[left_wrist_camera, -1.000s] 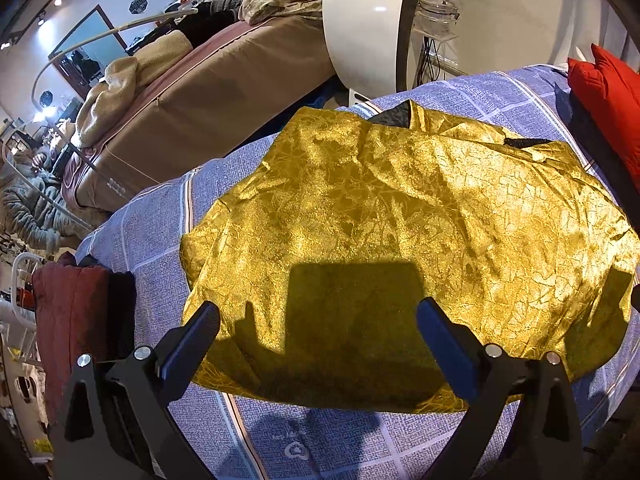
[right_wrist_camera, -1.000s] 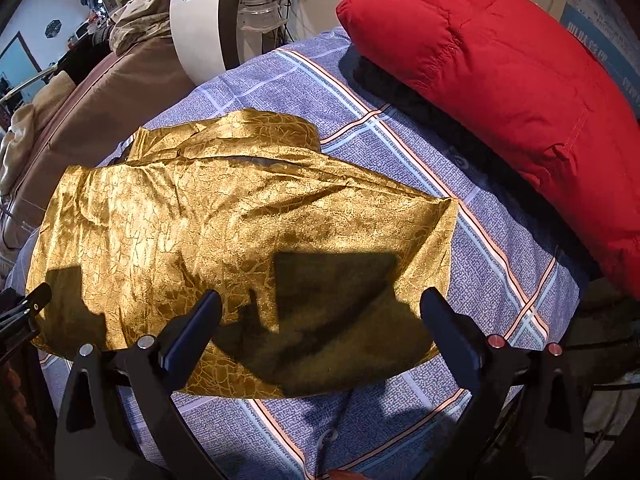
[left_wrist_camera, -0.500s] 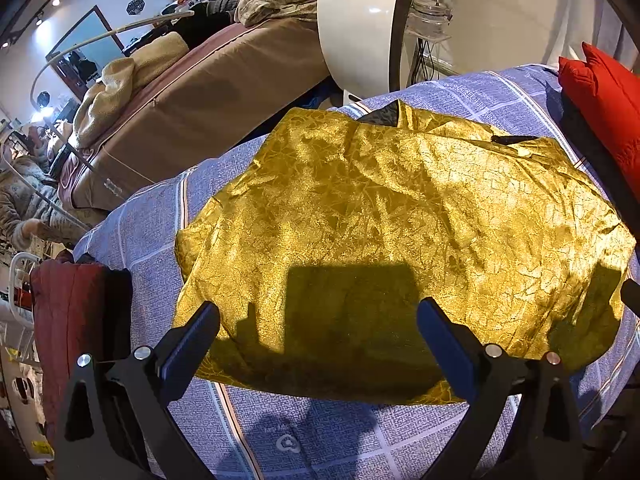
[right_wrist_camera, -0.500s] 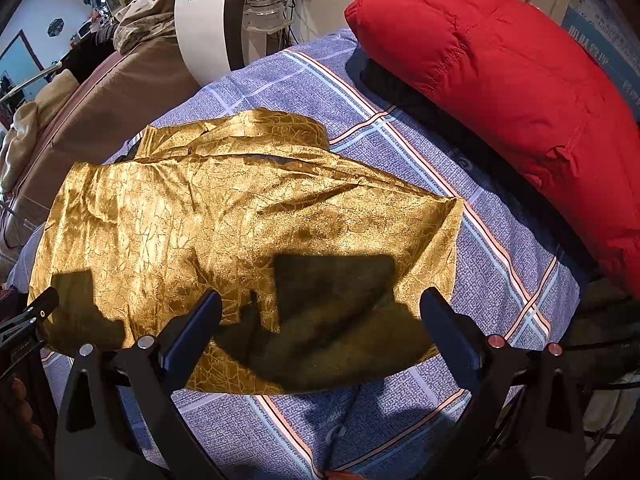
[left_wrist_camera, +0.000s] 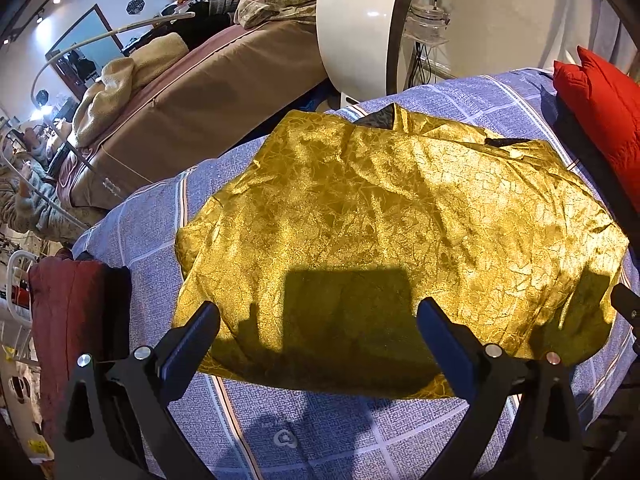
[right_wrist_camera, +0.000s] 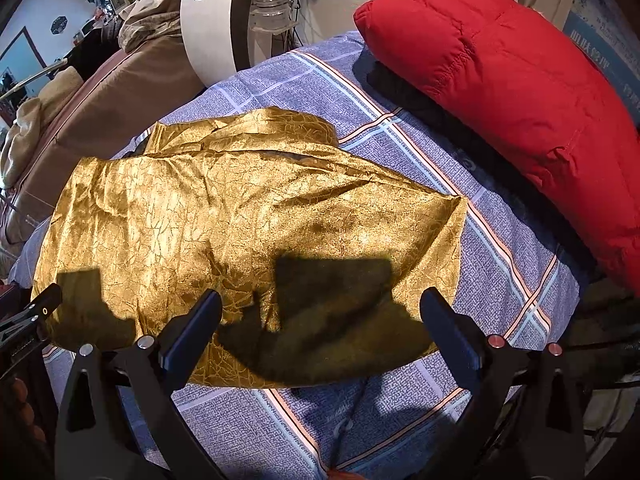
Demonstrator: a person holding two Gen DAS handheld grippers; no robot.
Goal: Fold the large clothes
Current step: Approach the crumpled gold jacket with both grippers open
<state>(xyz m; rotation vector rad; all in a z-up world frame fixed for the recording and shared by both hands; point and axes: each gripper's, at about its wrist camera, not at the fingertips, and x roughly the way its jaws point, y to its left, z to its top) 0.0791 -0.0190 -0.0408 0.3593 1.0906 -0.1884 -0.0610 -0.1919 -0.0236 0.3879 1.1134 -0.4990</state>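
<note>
A shiny gold crinkled garment point(left_wrist_camera: 400, 216) lies spread, partly folded, on a blue plaid bed cover point(left_wrist_camera: 320, 432). It also shows in the right wrist view point(right_wrist_camera: 224, 216). My left gripper point(left_wrist_camera: 318, 320) is open and empty, held above the garment's near hem. My right gripper point(right_wrist_camera: 320, 312) is open and empty above the garment's near right part. The tip of the left gripper point(right_wrist_camera: 38, 312) shows at the left edge of the right wrist view. A tip of the right gripper point(left_wrist_camera: 626, 304) shows at the right edge of the left wrist view.
A red puffy jacket point(right_wrist_camera: 500, 84) lies on the bed's right side over a dark item. A dark red garment point(left_wrist_camera: 68, 320) lies at the bed's left edge. A white "David B" machine point(left_wrist_camera: 356, 20) and a brown bed point(left_wrist_camera: 192, 92) stand behind.
Both grippers have drawn back slightly toward the near edge; more of the plaid cover shows in front of the garment. Both stay open. The garment has not moved.
</note>
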